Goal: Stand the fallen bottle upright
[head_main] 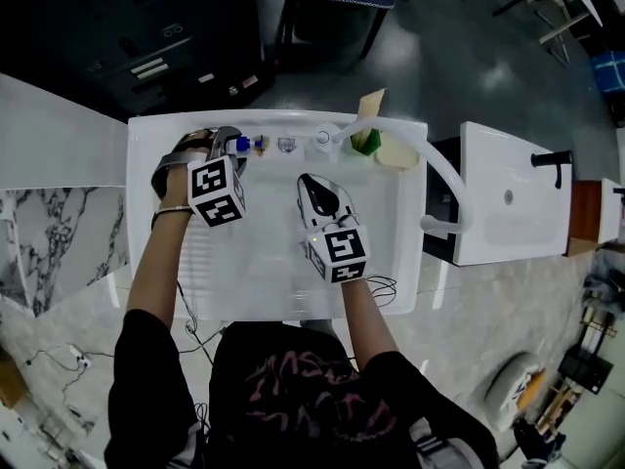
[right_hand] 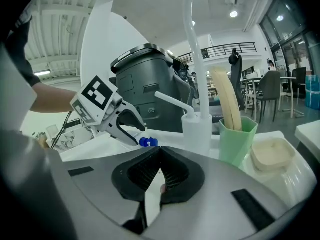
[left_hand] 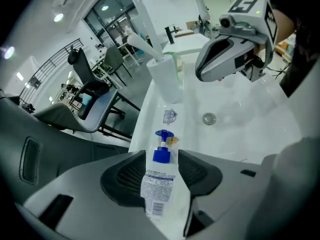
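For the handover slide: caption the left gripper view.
Left gripper, jaws open, straddles the fallen blue-pump bottle on the sink rim.

White bottle (left_hand: 159, 189) with blue pump cap (left_hand: 161, 154), pale green cup (right_hand: 237, 141), white sink (head_main: 146, 262), black-and-white marker cubes (head_main: 216, 191)

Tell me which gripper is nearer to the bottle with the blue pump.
Left. The left gripper has its open jaws on either side of the bottle on the sink ledge. The right gripper, jaws shut, hangs apart over the basin.
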`<state>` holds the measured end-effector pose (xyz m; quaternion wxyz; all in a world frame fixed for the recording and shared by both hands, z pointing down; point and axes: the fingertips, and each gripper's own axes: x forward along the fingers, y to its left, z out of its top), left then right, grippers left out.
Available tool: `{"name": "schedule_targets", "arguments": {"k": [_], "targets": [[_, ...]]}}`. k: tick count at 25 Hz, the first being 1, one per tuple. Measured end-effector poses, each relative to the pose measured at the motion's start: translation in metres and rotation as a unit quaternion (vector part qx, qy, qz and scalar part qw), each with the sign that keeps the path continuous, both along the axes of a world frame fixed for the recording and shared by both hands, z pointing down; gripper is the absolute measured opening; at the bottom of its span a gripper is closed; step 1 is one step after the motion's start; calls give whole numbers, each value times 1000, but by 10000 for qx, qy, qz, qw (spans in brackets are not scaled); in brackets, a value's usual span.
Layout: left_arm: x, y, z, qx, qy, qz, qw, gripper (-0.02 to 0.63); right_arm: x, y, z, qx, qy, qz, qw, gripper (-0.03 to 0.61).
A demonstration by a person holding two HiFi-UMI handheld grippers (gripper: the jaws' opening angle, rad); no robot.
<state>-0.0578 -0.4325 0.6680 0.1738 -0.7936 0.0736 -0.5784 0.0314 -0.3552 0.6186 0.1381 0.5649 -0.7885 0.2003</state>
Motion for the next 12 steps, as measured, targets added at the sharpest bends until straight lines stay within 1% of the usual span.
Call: {"name": "schedule_targets", "arguments": {"k": [2, 4, 9, 10, 12], "targets": [[3, -1, 11, -119, -296, 144, 9994, 213, -3, 1, 7, -70, -5, -6, 10000, 14], [5, -3, 19, -154, -482, 257, 9984, 213, -5, 0, 11, -108, -9, -14, 9999, 14], [10, -8, 30, -326, -714, 517, 9956, 212, -7, -3, 16, -139, 24, -69, 9999, 14], [11, -7, 32, -372, -762, 553, 9949, 205, -6, -4, 16, -142, 31, -54, 9999, 14], [13, -8, 35, -421, -801, 536, 9945, 167, -1, -5, 16, -148, 41, 32, 9999, 14]]}}
